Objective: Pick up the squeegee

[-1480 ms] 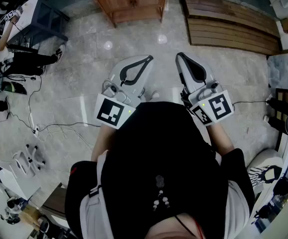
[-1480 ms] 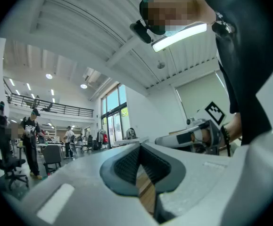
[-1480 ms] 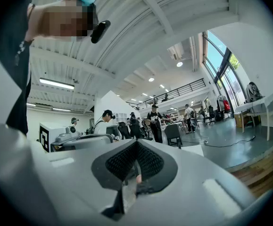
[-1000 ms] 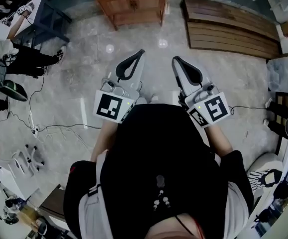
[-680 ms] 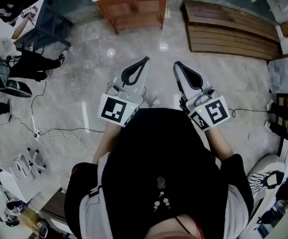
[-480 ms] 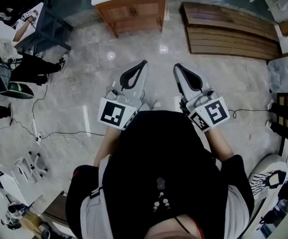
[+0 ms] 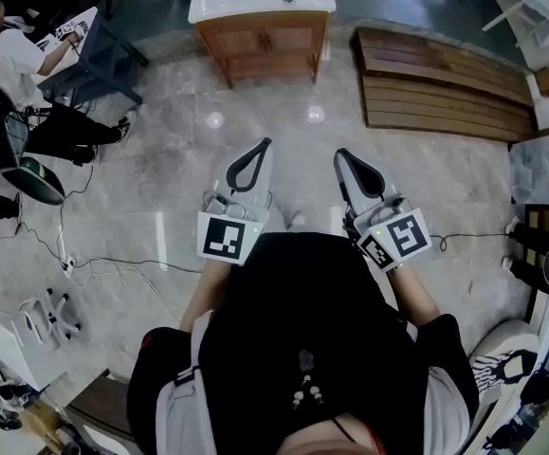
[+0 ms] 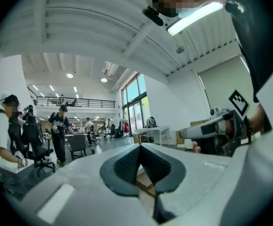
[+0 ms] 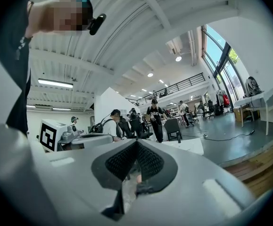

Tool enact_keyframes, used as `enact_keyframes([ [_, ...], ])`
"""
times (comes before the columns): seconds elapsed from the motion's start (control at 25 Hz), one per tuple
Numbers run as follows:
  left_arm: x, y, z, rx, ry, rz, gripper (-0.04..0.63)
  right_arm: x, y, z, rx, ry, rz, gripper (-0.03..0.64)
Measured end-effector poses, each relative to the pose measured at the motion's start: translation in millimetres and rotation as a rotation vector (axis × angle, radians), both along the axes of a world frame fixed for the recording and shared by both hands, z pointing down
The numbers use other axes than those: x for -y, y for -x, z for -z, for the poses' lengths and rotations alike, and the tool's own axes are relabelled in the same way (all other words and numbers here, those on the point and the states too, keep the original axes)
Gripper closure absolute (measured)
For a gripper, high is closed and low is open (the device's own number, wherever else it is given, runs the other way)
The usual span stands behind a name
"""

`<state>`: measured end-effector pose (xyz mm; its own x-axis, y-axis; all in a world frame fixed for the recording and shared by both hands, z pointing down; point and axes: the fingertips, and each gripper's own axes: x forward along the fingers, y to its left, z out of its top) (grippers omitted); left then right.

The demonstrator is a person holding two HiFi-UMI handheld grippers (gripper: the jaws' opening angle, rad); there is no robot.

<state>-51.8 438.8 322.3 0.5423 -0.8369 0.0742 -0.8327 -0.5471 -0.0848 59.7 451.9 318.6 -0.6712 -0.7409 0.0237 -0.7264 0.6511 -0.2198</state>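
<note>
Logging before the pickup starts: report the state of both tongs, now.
Left tongs: closed, holding nothing.
Right tongs: closed, holding nothing.

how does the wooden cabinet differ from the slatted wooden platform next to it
The wooden cabinet has a white top and a panelled front; the slatted platform is bare planks throughout. The cabinet's wood is lighter orange, the platform's darker brown. The cabinet is compact and boxy; the platform is long and looks low. Both are wood and stand on the stone floor.
</note>
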Motion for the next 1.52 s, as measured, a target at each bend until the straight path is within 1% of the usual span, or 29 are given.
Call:
enact_keyframes([
  [0.12, -1.4, -5.7, -5.7, -0.004, 0.035, -0.045, 0.597, 5.0, 1.3, -1.1, 0.002, 0.003, 0.007, 0.614],
  [0.32, 5.9, -9.4, -11.4, -0.054, 0.069, -0.088, 0.597, 16.8, 6.3, -3.8, -0.016, -0.004, 0.021, 0.614],
  [0.4, 17.1, -5.5, -10.6, -0.101, 0.069, -0.09, 0.597, 26.6, 6.8, -6.2, -0.018, 0.001, 0.018, 0.614],
  [0.48, 31.3, 0.3, -7.9, -0.163, 0.045, -0.101, 0.597, 37.6, 6.6, -9.3, -0.022, 0.008, 0.008, 0.614],
  [0.56, 45.6, 3.1, -6.0, -0.2, 0.02, -0.112, 0.597, 49.7, 5.9, -11.6, -0.027, 0.01, -0.004, 0.615],
  [0.76, 91.3, -0.6, -9.0, -0.18, 0.002, -0.136, 0.597, 92.5, 6.2, -13.4, -0.026, 0.02, -0.029, 0.614],
  [1.0, 160.1, 4.1, -6.8, -0.17, -0.009, -0.123, 0.598, 152.3, 14.2, -12.9, -0.024, 0.032, -0.036, 0.614],
  [1.12, 189.9, 7.8, -6.8, -0.18, 0.004, -0.138, 0.598, 182.7, 19.6, -15.1, -0.025, 0.047, -0.047, 0.614],
  [1.24, 218.1, 16.5, -11.8, -0.184, 0.047, -0.134, 0.598, 207.7, 30.0, -15.4, -0.046, 0.051, -0.049, 0.614],
  [1.36, 245.8, 20.2, -14.6, -0.175, 0.051, -0.149, 0.598, 231.7, 33.6, -16.4, -0.065, 0.059, -0.064, 0.614],
  [1.52, 278.7, 23.2, -15.0, -0.158, 0.044, -0.169, 0.597, 266.1, 34.7, -17.1, -0.066, 0.061, -0.108, 0.614],
])
